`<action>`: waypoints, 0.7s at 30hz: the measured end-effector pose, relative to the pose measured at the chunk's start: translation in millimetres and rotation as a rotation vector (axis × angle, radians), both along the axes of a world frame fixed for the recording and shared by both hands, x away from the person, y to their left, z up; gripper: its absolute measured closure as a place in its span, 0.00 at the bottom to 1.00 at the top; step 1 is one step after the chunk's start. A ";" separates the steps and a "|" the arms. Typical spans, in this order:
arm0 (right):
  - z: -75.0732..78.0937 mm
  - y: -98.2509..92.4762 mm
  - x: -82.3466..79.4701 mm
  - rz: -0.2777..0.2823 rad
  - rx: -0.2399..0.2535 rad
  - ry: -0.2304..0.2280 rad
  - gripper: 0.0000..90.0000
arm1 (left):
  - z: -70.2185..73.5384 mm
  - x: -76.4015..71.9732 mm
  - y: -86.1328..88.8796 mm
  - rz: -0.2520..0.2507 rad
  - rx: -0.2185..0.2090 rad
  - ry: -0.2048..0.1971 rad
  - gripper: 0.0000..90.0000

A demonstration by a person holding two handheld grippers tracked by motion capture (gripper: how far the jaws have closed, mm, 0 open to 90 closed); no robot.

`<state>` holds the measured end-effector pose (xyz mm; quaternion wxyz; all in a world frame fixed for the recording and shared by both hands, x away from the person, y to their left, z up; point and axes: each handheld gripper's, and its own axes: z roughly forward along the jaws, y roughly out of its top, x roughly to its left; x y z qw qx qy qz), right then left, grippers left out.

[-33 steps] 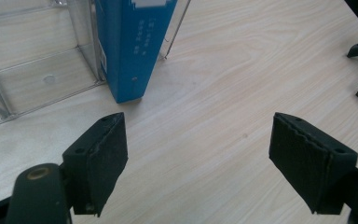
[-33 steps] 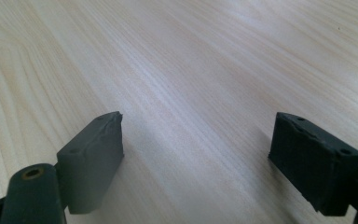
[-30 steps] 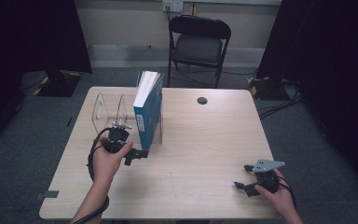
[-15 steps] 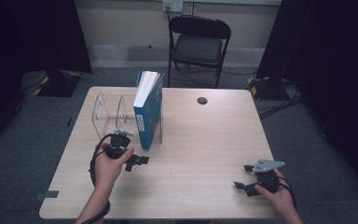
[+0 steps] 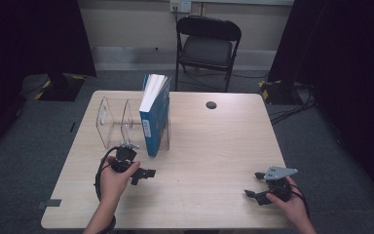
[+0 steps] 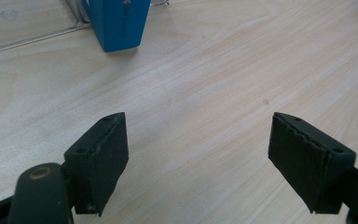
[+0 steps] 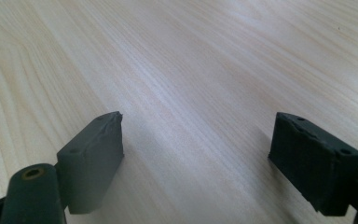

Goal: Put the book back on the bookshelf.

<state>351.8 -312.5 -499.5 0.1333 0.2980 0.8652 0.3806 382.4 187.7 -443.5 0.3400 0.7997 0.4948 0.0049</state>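
The blue book [image 5: 155, 113] stands upright in the right-hand slot of the clear rack [image 5: 111, 122] at the back left of the surface [image 5: 214, 161], its spine facing the person and its pages up. Judging from that, the shelving looks done: the book is seated between the dividers, nothing props it, and it does not lean visibly. The left hand-held gripper [image 5: 143, 174] lies low over the surface just in front of the rack, apart from the book, and its own view shows its jaws spread wide with only bare wood between them and the book's lower corner [image 6: 119, 23] well ahead. The right hand-held gripper [image 5: 257, 186] rests near the front right corner, far from the rack, jaws likewise wide and holding nothing. The rack's other slots are empty, and I see no second book on the surface, so little seems left beyond bringing the left hand to rest. A small dark disc [image 5: 211, 105] sits near the far edge, untouched, and a folding chair [image 5: 207, 46] stands behind.
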 end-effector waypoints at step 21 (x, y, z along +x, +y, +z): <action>0.0 0.0 0.0 0.000 0.000 0.000 0.18 | -30.0 -7.8 -9.5 -0.011 0.012 0.029 0.22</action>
